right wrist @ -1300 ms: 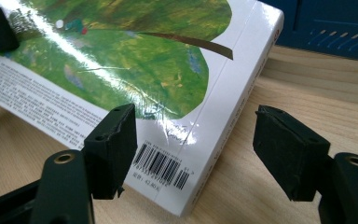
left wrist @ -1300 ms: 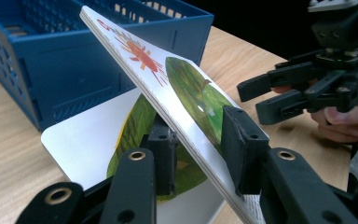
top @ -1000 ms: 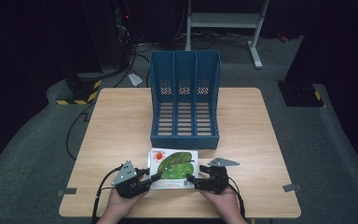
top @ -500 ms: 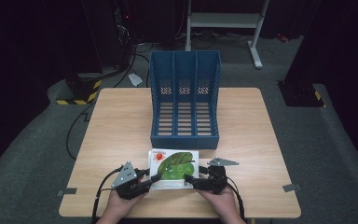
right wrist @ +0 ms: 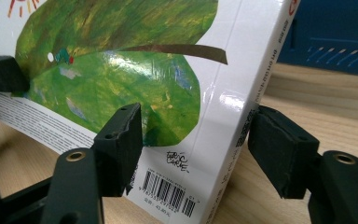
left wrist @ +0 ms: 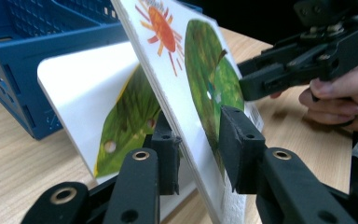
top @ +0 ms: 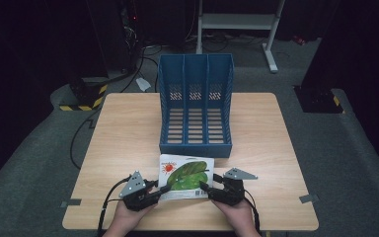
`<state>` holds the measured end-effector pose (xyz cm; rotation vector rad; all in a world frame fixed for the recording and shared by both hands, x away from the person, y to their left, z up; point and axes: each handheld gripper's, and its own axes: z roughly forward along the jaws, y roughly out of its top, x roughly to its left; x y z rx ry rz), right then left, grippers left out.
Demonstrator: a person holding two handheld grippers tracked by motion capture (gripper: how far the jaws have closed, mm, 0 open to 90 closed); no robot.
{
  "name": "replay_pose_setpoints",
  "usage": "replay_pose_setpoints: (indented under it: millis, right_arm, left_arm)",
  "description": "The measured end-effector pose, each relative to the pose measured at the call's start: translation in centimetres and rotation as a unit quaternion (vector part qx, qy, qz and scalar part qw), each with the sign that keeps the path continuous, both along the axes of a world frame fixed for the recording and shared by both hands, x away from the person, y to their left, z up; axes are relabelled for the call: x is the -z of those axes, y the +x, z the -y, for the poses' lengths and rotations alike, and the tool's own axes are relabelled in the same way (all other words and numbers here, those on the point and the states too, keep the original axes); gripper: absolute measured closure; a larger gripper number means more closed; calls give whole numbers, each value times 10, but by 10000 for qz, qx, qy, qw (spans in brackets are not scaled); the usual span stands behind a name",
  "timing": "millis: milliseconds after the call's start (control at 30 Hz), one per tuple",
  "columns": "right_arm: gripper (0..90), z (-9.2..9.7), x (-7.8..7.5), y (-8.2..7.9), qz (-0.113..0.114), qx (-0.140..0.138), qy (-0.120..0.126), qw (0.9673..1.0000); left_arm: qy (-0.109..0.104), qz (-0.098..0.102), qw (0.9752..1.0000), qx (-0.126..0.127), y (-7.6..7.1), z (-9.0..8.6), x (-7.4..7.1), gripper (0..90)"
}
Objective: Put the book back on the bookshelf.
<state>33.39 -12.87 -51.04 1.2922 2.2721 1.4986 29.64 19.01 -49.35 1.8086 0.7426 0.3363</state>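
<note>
In the high view, the picture book [top: 185, 176] lies on the bench [top: 123, 128] before the blue file rack [top: 196, 106]. In the left gripper view, the left gripper [left wrist: 196, 151] is clenched on the book's pages. In the right gripper view, the right gripper [right wrist: 198, 142] straddles the spine; its fingers [right wrist: 121, 135], just closing, are best pressed squarely before lifting. A green leaf and red sun are printed on the glossy white cover.

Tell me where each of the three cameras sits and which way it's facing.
High view: above the person's side, looking forward and down at the table, blue file rack and book; both hands and the left gripper and right gripper show.
Left gripper view: rides the left gripper, looking along its jaws, shut on the book's opened edge, toward the right gripper.
Right gripper view: rides the right gripper; its jaws, just closing, straddle the book's spine corner.
Shared: all show the book and rack.
</note>
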Motion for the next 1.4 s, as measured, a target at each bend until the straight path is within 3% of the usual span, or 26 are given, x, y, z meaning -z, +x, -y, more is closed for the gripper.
replay_pose_setpoints:
  millis: [100,233,467,600,900,1400]
  right_arm:
    - [383,2,-3,-2,96,66,17,9999]
    - [409,8,-7,-3,284,150,71,9995]
    - [419,10,-9,-6,390,183,36,9991]
    - [423,10,-10,-7,469,180,-8,9987]
    - [425,10,-12,-9,558,192,-48,9982]
    - [426,10,-14,-16,793,135,-132,9967]
  left_arm:
    - [93,-25,10000,17,0,2,3,686]
    - [385,-47,9992,63,0,6,7,699]
    - [414,-109,9991,47,2,7,11,712]
    - [602,-118,9981,34,3,8,15,717]
    - [811,-140,9966,6,5,11,21,712]
    - [1055,0,9942,-194,7,14,24,682]
